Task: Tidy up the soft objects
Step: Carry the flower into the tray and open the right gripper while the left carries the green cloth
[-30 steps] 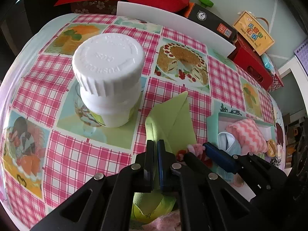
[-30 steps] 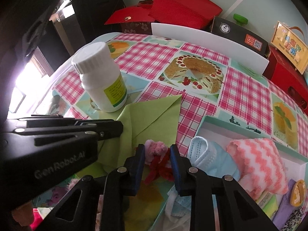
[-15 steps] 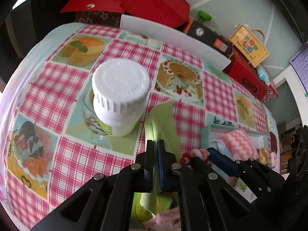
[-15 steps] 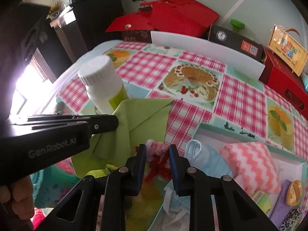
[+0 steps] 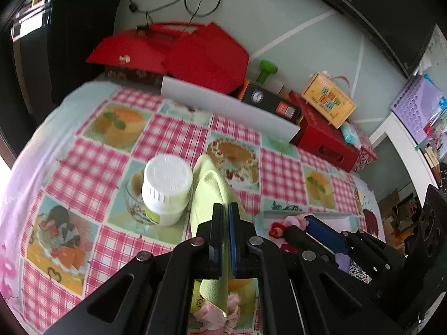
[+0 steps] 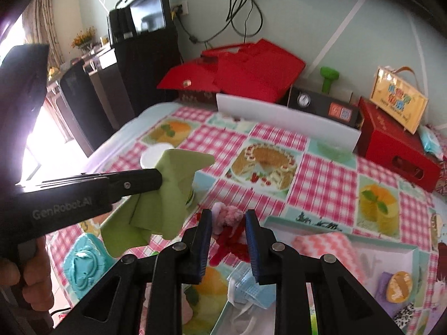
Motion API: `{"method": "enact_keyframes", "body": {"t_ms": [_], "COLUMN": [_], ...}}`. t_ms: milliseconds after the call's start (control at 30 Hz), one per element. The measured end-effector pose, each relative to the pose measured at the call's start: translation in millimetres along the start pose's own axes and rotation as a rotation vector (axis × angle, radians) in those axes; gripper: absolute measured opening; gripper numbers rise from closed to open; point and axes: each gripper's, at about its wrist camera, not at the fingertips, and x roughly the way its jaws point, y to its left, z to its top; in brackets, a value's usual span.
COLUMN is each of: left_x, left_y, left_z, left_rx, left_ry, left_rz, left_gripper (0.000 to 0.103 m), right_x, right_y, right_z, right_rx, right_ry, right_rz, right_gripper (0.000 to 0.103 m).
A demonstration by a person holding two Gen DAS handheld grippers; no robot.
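My left gripper (image 5: 225, 212) is shut on a light green cloth (image 5: 208, 192), which hangs off the table beside a white bottle (image 5: 167, 189). In the right wrist view the left gripper (image 6: 157, 180) comes in from the left, and the green cloth (image 6: 156, 203) drapes from its tip, hiding most of the bottle (image 6: 151, 155). My right gripper (image 6: 227, 220) is shut on a small pink plush toy with a red ribbon (image 6: 227, 216), held above the tablecloth. The left wrist view shows that toy (image 5: 290, 220) in the right gripper (image 5: 296, 223).
A teal-rimmed box (image 6: 307, 220) at the right holds a pink zigzag cloth (image 6: 321, 245) and small items. A blue face mask (image 6: 251, 287) lies below my right gripper. A white board (image 6: 279, 120), red boxes (image 6: 391, 150) and a black box (image 6: 329, 109) line the table's far edge.
Both grippers have risen from the table with their loads. The green cloth has come off the tablecloth and now hangs free. The bottle and box look farther below.
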Motion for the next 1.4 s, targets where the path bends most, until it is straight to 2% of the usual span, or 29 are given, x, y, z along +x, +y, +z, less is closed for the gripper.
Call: {"method": "enact_keyframes", "body": {"t_ms": [333,633,900,1133,1400], "left_x": [-34.5,-45.7,-33.5,-12.2,7.9], "left_y": [-19.9,-56.2,-95.5,-126.3,-141.6], "left_z": [2.1,-3.2,-15.5,-29.6,-40.9], "left_rx": [0.061,0.152,0.263,0.343,0.390], "left_ry": [-0.100,-0.130,-0.095,-0.033,0.003], "left_rz": [-0.025,-0.075,-0.114,-0.154,-0.129], "left_gripper": [0.003,0.003,0.003,0.003,0.003], "right_x": [-38.8,-89.5,-131.9,-155.0,-159.2], "right_y": [-22.8,-70.3,-124.0,-155.3,-179.2], "right_z": [2.2,-16.5,-44.8,-71.2,-88.7], "right_rx": [0.052,0.173,0.316,0.407,0.476], "right_ry": [-0.079,-0.144,-0.176,-0.174,-0.147], "right_rz": [-0.056,-0.178,-0.293,-0.375,-0.413], "right_gripper": [0.026,0.026,0.026,0.026,0.026]}}
